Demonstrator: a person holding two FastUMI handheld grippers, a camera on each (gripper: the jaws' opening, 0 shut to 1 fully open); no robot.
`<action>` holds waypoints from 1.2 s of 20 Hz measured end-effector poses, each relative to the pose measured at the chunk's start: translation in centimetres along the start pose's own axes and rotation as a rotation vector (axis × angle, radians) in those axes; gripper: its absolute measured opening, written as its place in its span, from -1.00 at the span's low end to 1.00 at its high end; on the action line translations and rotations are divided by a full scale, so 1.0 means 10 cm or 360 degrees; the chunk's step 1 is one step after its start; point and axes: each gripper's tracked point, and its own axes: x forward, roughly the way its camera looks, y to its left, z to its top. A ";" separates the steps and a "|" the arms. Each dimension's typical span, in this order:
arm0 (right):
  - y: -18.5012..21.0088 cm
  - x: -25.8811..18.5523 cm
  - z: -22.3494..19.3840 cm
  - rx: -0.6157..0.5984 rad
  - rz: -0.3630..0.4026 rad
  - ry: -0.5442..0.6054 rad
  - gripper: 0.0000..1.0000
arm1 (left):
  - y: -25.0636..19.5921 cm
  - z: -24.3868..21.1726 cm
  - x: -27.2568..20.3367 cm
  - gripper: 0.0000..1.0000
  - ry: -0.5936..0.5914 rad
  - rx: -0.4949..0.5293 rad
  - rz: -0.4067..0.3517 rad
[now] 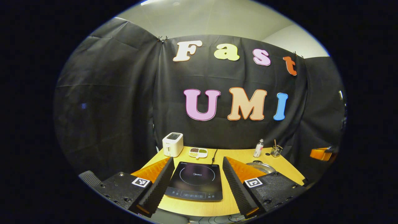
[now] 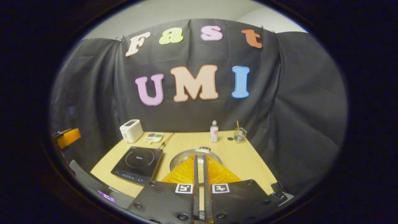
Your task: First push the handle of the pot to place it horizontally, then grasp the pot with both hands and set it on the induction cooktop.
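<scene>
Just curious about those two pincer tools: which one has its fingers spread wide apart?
The left gripper: its fingers straddle the induction cooktop. The right gripper is nearly closed, pointing at the pot.

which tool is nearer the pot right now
Right. The right tool sits just in front of the pot, fingers nearly together and pointing at it. The left tool is open, framing the induction cooktop, with the pot off to its right.

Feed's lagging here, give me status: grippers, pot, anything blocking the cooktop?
Left gripper open above cooktop. Right gripper nearly shut, empty, over pot. Pot on table, off cooktop. Cooktop unobstructed.
</scene>
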 end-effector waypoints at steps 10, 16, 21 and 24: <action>0.07 0.79 -1.60 -0.0090 0.0128 0.0658 -0.98 | 0.31 -0.20 -0.09 0.89 0.0014 -0.0015 0.0140; 0.18 1.17 -2.15 -0.0008 0.0223 0.0978 -0.84 | 0.51 -0.35 -0.01 0.99 0.0072 -0.0047 0.0244; 0.04 1.49 -2.44 -0.0034 0.0168 0.1166 -0.86 | 0.50 -0.36 0.12 0.80 0.0090 -0.0027 0.0239; 0.02 1.61 -2.62 -0.0026 0.0155 0.1271 -0.86 | 0.41 -0.38 0.23 0.80 0.0101 -0.0010 0.0207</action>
